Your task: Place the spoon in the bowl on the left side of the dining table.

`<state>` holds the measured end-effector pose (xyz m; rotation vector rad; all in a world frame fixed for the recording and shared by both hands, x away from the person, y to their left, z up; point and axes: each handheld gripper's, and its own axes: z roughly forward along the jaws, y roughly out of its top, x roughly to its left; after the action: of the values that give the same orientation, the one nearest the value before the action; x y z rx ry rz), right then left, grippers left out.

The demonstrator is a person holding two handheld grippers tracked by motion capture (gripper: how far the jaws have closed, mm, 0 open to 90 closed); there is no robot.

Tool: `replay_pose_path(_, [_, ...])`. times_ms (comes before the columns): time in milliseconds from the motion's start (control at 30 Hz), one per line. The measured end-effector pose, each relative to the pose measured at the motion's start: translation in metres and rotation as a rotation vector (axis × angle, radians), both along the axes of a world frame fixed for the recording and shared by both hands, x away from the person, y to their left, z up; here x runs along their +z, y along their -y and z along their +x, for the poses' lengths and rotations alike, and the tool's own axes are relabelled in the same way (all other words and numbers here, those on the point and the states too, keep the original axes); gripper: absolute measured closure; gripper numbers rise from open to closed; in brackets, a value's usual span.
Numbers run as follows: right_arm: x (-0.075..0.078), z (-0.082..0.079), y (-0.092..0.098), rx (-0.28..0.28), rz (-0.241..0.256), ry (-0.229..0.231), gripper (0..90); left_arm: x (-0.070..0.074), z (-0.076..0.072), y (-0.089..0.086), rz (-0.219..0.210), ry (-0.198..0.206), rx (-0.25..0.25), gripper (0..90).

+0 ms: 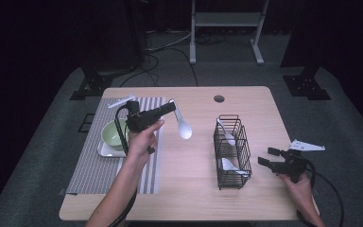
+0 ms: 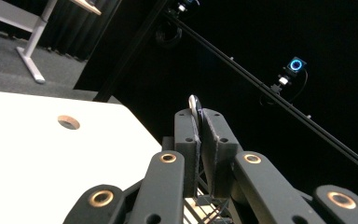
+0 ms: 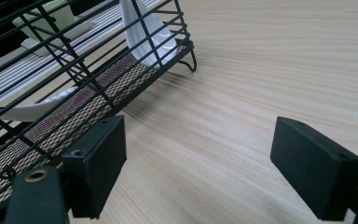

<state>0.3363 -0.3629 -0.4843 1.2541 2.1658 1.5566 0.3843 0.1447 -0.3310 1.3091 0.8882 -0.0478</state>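
While the green bowl (image 1: 113,133) sits on its white tray (image 1: 105,150) at the left of the striped mat (image 1: 90,171), the left gripper (image 1: 171,107) holds a white spoon (image 1: 183,126) by the handle, lifted between mat and wire basket (image 1: 232,150). I'd judge it mid-carry; next it must swing toward the bowl and lower gently. Right of the basket, the right gripper (image 1: 268,156) rests with jaws apart, empty.

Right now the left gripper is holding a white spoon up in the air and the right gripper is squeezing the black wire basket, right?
Not quite. The right gripper is open beside the wire basket, squeezing nothing; the right gripper view shows its jaws wide apart over bare table. The left gripper does hold the white spoon up in the air.
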Motion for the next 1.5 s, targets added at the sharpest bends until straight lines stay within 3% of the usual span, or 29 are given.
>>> replay_pose_path(1300, [-0.001, 0.001, 0.000, 0.000, -0.001, -0.012, 17.1, -0.023, 0.014, -0.051, -0.014, -0.057, 0.118, 85.2])
replay_pose_path(1500, [-0.001, 0.001, 0.000, 0.000, -0.002, -0.013, 17.1, -0.024, 0.013, -0.060, -0.020, -0.050, 0.137, 85.2])
